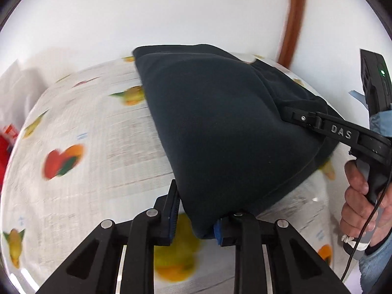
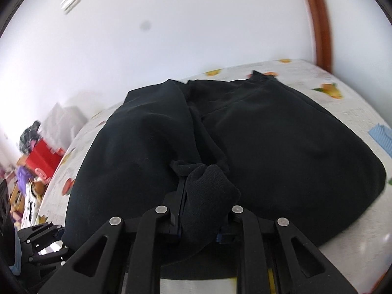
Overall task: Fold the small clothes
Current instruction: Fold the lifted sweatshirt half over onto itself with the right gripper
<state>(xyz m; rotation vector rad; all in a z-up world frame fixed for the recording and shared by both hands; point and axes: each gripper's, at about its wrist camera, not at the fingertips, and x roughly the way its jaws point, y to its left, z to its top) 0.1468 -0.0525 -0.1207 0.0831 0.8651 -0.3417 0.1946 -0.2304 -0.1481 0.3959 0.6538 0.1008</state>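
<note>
A dark garment point(image 1: 220, 132) is spread on a fruit-printed tablecloth point(image 1: 80, 147). In the left wrist view its nearest corner is clamped between the blue-padded fingers of the left gripper point(image 1: 196, 216), and the cloth fans out from there toward 12 and 1 o'clock. In the right wrist view a bunched ribbed cuff point(image 2: 210, 183) of the same garment point(image 2: 281, 142) is pinched in the right gripper point(image 2: 201, 223), with the bulk of the fabric lying beyond it from 10 to 2 o'clock.

Only the left wrist view shows the right gripper point(image 1: 289, 115) from outside, entering at 3 o'clock with one finger laid on the garment's far edge, the person's hand point(image 1: 362, 201) wrapped around its handle. Only the right wrist view shows the garment's open front, the ribbed collar at 12 o'clock, a blue strip point(image 2: 382, 137) at 3 o'clock on the tablecloth point(image 2: 343, 220), and a red box point(image 2: 41, 161) among clutter at 9 o'clock. The left gripper point(image 2: 46, 242) is seen there at 8 o'clock.

The fabric is plain, matte and almost black, with stitched hems and soft folds.
</note>
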